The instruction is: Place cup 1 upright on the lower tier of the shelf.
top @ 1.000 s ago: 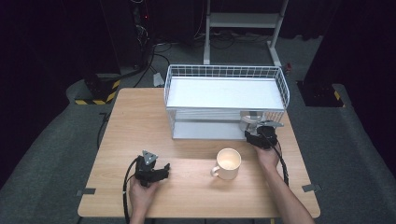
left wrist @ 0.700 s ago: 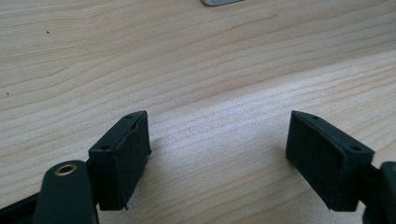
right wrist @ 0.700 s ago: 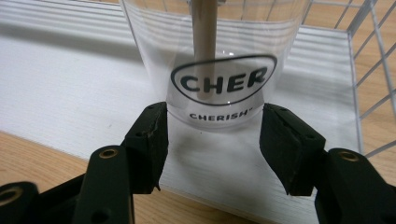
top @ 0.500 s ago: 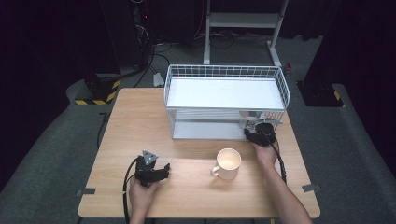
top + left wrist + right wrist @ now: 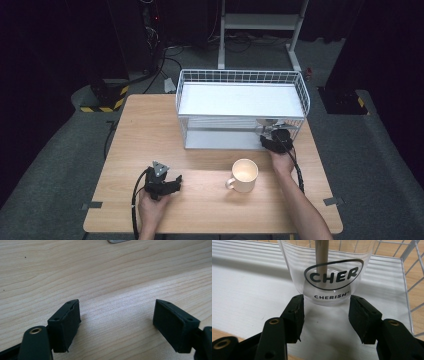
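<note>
The right hand-held gripper (image 5: pixel 325 315) has just been closing its jaws around the base of a clear plastic cup (image 5: pixel 325 270) printed with the word CHERISH, and from the right gripper view the black pads (image 5: pixel 295 315) sit at either side of the cup's lowest rim, pinching it or all but touching. That cup stands on the lower shelf of the white wire rack (image 5: pixel 242 77), near its right front corner, with a pale wooden stick (image 5: pixel 321 255) standing inside it. The grip looks low and thin to me: the pads catch only the bottom edge, so the slick, tapered wall could squirt out of the jaws, or the light cup could tip as it is drawn out and throw the stick. The upper shelf hangs close above, and I would worry about the cup's rim or the stick catching on it or on the front wires if the lift comes too soon. Squeezing harder could buckle the soft plastic. In the high view the right forearm stretches forward across the tabletop (image 5: pixel 150 125), past the cream mug (image 5: pixel 243 175), with the gripper held level and pushed into the rack's opening. The left hand-held gripper (image 5: pixel 116 322) rests low over bare wood at the near left, its jaws spread wide and holding nothing, well apart from the rack.
</note>
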Motion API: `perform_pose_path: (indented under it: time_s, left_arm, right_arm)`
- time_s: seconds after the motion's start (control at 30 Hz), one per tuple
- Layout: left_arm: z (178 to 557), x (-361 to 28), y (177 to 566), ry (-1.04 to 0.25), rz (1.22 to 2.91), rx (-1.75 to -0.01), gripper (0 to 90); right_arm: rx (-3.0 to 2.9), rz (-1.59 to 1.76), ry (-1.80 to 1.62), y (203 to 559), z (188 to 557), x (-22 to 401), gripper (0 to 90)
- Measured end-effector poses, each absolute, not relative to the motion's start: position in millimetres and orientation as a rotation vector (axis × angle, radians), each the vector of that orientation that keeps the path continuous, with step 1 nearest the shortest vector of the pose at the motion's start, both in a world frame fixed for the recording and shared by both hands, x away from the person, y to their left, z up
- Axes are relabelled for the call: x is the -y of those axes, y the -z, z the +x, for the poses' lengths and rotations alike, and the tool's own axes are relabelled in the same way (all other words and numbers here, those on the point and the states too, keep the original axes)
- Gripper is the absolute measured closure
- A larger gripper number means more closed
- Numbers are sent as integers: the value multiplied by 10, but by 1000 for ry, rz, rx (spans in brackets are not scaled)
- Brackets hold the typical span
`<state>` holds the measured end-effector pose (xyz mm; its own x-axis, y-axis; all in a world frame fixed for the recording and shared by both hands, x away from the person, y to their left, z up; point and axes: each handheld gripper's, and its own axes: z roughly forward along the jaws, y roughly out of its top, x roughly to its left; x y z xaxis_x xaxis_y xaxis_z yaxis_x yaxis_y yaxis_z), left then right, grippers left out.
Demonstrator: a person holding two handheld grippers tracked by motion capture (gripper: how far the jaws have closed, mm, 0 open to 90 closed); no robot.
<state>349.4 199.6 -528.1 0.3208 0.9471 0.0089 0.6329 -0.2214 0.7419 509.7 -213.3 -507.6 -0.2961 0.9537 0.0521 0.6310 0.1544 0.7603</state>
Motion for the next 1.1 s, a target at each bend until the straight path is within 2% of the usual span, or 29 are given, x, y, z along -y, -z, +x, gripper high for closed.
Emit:
perform_pose_path:
  time_s: [0.53, 0.8, 1.1]
  left_arm:
    - [3493, -1996, 5281, -628, 1948, -1391, 221]
    - [3493, -1996, 5281, -628, 1948, -1391, 222]
    - [3493, -1996, 5281, -628, 1947, -1391, 222]
  right_arm:
    - [-1998, 1504, -912, 5061, 5179, 2075, 477]
    - [-2004, 1473, -954, 5030, 5163, 2099, 390]
    - [-2002, 1488, -971, 5034, 5089, 2167, 352]
